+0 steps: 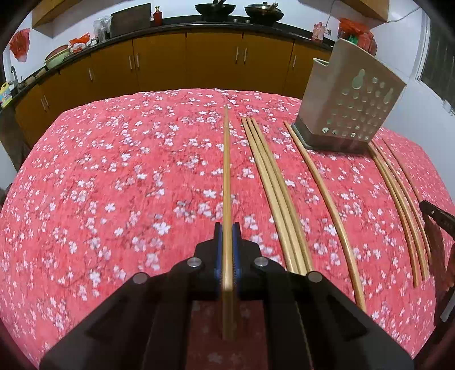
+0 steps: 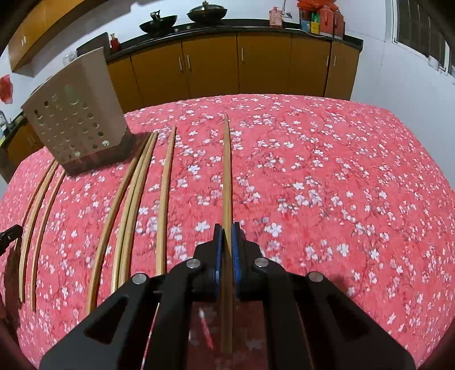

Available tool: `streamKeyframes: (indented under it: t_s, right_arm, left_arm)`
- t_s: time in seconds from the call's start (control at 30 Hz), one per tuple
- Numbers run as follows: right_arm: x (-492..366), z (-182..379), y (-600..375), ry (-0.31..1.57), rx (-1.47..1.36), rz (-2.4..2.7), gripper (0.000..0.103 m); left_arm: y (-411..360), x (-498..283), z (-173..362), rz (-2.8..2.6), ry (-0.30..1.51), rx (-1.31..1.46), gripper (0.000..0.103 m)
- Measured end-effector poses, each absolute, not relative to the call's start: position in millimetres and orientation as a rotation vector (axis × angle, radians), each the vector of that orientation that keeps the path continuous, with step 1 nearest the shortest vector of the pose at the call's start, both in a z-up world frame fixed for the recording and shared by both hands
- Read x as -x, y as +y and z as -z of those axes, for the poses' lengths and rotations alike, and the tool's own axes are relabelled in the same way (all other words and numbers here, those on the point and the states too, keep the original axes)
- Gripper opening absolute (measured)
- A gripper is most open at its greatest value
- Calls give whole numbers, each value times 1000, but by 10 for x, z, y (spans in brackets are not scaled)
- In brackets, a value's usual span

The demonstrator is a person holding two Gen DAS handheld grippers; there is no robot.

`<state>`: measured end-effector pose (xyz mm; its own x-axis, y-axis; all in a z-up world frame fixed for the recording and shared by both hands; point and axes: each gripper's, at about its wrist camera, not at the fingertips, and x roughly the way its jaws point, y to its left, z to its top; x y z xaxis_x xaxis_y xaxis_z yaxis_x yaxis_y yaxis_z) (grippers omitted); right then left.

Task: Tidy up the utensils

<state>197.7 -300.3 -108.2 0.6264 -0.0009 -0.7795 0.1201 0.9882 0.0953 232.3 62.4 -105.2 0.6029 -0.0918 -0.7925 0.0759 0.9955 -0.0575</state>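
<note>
Several wooden chopsticks lie side by side on a pink flowered tablecloth [image 1: 113, 170]. My left gripper [image 1: 227, 227] is shut on one chopstick [image 1: 226, 170], which runs straight ahead between the blue pads. In the right wrist view my right gripper [image 2: 227, 229] is shut on another chopstick [image 2: 227, 176], also pointing away from me. A beige perforated utensil holder [image 1: 349, 96] stands at the far right in the left view and at the far left [image 2: 76, 113] in the right view. Loose chopsticks [image 1: 273, 185] [image 2: 133, 193] lie between the two grippers.
Beyond the table's far edge runs a row of yellow cabinets [image 1: 184, 62] under a dark counter with woks [image 1: 263, 12] on it. The other gripper's dark tip shows at the right edge [image 1: 438, 216] of the left view and at the left edge [image 2: 10, 232] of the right view.
</note>
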Motion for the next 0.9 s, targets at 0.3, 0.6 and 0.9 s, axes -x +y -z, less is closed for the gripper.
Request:
streamKeyframes:
  t_s: [0.3,0.6,0.9]
  right_arm:
    - [-1739,1095,-2927,886,-128,68,8]
    - [-1710,932,-2947,846,-141,57,8]
    - [-1487,373,-3033,697,-166,46,8]
  left_arm:
    - [665,-2030,1035,82,902,-1,11]
    - [596,-1991,1018,58,910,-51,8]
    - [762,-1790,492,71,816,-25,8]
